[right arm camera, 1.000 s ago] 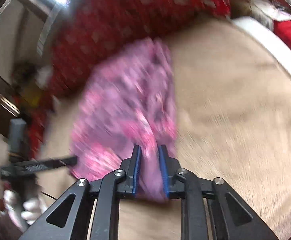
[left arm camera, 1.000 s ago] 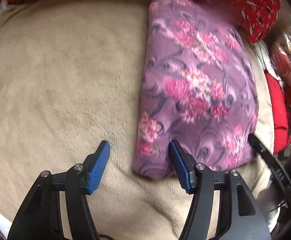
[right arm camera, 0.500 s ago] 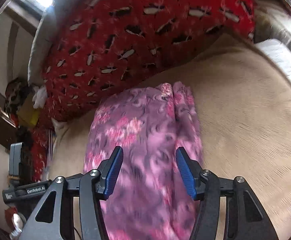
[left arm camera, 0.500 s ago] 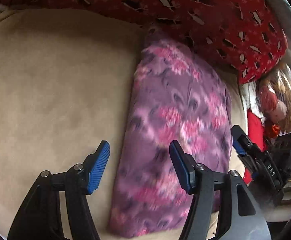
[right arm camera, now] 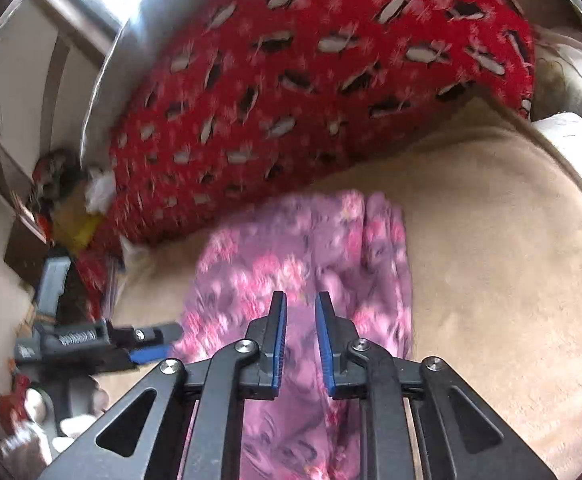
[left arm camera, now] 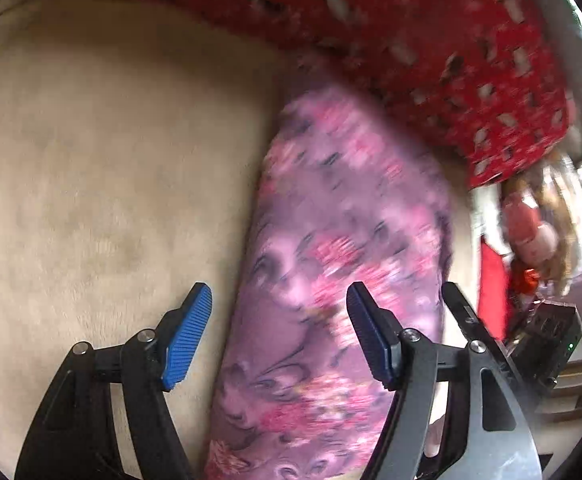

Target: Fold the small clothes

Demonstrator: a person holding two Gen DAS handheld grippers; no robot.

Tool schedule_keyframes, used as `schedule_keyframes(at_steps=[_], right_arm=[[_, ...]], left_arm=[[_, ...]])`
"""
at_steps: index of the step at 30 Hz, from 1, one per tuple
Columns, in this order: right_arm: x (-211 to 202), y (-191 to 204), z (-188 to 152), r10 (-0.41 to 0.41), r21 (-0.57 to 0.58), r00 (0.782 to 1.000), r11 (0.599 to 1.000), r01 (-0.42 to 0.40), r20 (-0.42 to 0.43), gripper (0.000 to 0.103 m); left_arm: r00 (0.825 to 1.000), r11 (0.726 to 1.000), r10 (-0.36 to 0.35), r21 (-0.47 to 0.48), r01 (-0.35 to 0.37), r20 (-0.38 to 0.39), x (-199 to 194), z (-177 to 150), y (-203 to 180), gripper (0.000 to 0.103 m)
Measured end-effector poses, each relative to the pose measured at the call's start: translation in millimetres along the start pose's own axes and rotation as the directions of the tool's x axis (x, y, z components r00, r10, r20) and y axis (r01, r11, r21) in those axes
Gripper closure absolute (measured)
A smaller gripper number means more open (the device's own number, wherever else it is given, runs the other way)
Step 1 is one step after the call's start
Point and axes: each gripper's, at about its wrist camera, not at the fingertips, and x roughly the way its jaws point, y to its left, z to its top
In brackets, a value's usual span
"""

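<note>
A purple fleece garment with pink flowers (left arm camera: 331, 264) lies folded lengthwise on a beige blanket (left arm camera: 103, 168). My left gripper (left arm camera: 279, 312) is open above the garment's left edge, empty. In the right wrist view the garment (right arm camera: 291, 264) runs toward a red pillow. My right gripper (right arm camera: 300, 312) hovers over it with its jaws nearly together; a narrow gap shows between the blue pads (right arm camera: 279, 340) and no cloth is pinched. The left gripper also shows in the right wrist view (right arm camera: 139, 344), beside the garment's left edge.
A red patterned pillow (right arm camera: 311, 80) lies along the far edge of the blanket (right arm camera: 511, 260). A doll and red items (left arm camera: 531, 232) sit off the bed's right side. Clutter and a wall (right arm camera: 63, 200) stand on that same side.
My right gripper closed from wide open to nearly shut over the garment. Before that it had let go of the garment. The left gripper stayed open and shifted slightly along the garment.
</note>
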Motion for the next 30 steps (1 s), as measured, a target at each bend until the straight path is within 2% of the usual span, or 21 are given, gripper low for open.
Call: schedule_keyframes(at_steps=[1, 2, 4, 6, 7, 8, 11, 13, 15, 16, 18, 19, 20, 21, 23, 24, 26, 28, 30], right_arm=[[11.3, 1.4, -3.1, -0.064, -0.031, 0.997, 0.998, 0.063, -0.05, 0.086], [14.0, 2.0, -5.3, -0.082, -0.047, 0.995, 0.996, 0.079, -0.06, 0.086], [-2.8, -0.7, -0.7, -0.05, -0.003, 0.998, 0.999, 0.05, -0.029, 0.078], [-19.3, -11.4, -0.7, -0.025, 0.054, 1.0, 0.998, 0.024, 0.015, 0.063], [-28.2, -23.0, -4.5, -0.011, 0.096, 0.999, 0.995, 0.008, 0.037, 0.044], [-30.3, -30.8, -8.2, 0.004, 0.129, 0.999, 0.992, -0.009, 0.041, 0.034], [-23.0, -55.2, -21.1, 0.126, 0.212, 0.992, 0.969, -0.126, 0.017, 0.034], [-5.6, -60.5, -30.3, 0.189, 0.256, 0.981, 0.951, -0.174, -0.036, 0.033], [6.0, -54.6, -33.4, 0.186, 0.231, 0.981, 0.958, -0.168, -0.061, 0.031], [8.0, -48.0, -31.9, 0.182, 0.201, 0.981, 0.965, -0.167, -0.06, 0.024], [14.7, -38.4, -28.0, 0.194, 0.174, 0.978, 0.968, -0.179, -0.073, 0.02], [18.4, -31.3, -28.4, 0.185, 0.152, 0.979, 0.974, -0.17, -0.09, 0.023], [22.2, -25.0, -27.8, 0.147, 0.124, 0.983, 0.983, -0.133, -0.107, 0.035], [24.7, -16.5, -27.4, 0.099, 0.075, 0.989, 0.993, -0.091, -0.113, 0.043], [23.1, -12.7, -28.2, 0.069, 0.047, 0.992, 0.997, -0.065, -0.101, 0.056], [19.2, -12.8, -29.0, 0.064, 0.049, 0.994, 0.997, -0.06, -0.084, 0.065], [11.1, -11.7, -31.2, 0.056, 0.042, 0.996, 0.998, -0.053, -0.063, 0.071], [3.6, -3.4, -31.3, 0.034, 0.018, 0.998, 0.999, -0.033, -0.044, 0.073], [-4.5, 7.2, -31.6, 0.029, 0.004, 0.999, 1.0, -0.029, -0.023, 0.073]], left_arm=[[1.0, 1.0, -0.004, -0.007, 0.004, -0.016, 3.8, -2.9, 2.0, 0.034], [1.0, 1.0, -0.017, -0.01, 0.017, -0.007, 0.9, -4.9, 3.0, 0.034], [0.998, 0.998, -0.066, -0.017, 0.066, 0.001, -10.6, -8.6, 8.4, 0.034], [0.994, 0.994, -0.106, -0.042, 0.105, 0.0, -14.5, -9.9, 18.2, 0.034], [0.993, 0.991, -0.121, -0.055, 0.12, -0.008, -12.6, -9.8, 22.3, 0.034], [0.991, 0.99, -0.131, -0.063, 0.13, -0.013, -10.3, -10.2, 23.6, 0.034], [0.989, 0.987, -0.145, -0.069, 0.143, -0.022, -0.9, -12.5, 22.7, 0.034], [0.988, 0.989, -0.147, -0.028, 0.146, -0.038, 1.9, -15.6, 12.5, 0.03], [0.988, 0.99, -0.144, 0.001, 0.144, -0.049, 5.5, -15.0, 1.0, 0.026], [0.991, 0.991, -0.128, 0.015, 0.129, -0.048, 7.9, -14.5, -3.8, 0.023], [0.994, 0.994, -0.103, 0.016, 0.104, -0.046, 11.4, -14.1, -7.6, 0.023], [0.995, 0.996, -0.093, 0.009, 0.094, -0.04, 11.5, -14.0, -8.7, 0.023], [0.995, 0.996, -0.089, 0.005, 0.089, -0.033, 10.7, -14.6, -8.7, 0.023], [0.997, 0.997, -0.073, 0.005, 0.073, -0.021, 8.4, -16.2, -9.3, 0.024], [1.0, 0.999, -0.024, 0.028, 0.024, 0.007, 3.9, -19.6, -10.9, 0.049], [1.0, 0.998, 0.005, 0.055, -0.006, 0.02, 1.6, -21.8, -13.0, 0.052], [0.998, 0.995, 0.028, 0.094, -0.033, 0.05, -5.5, -26.6, -17.4, 0.072], [0.995, 0.988, 0.054, 0.139, -0.066, 0.087, -16.1, -32.3, -24.2, 0.077], [0.992, 0.984, 0.066, 0.159, -0.083, 0.106, -25.6, -38.0, -27.4, 0.077]])
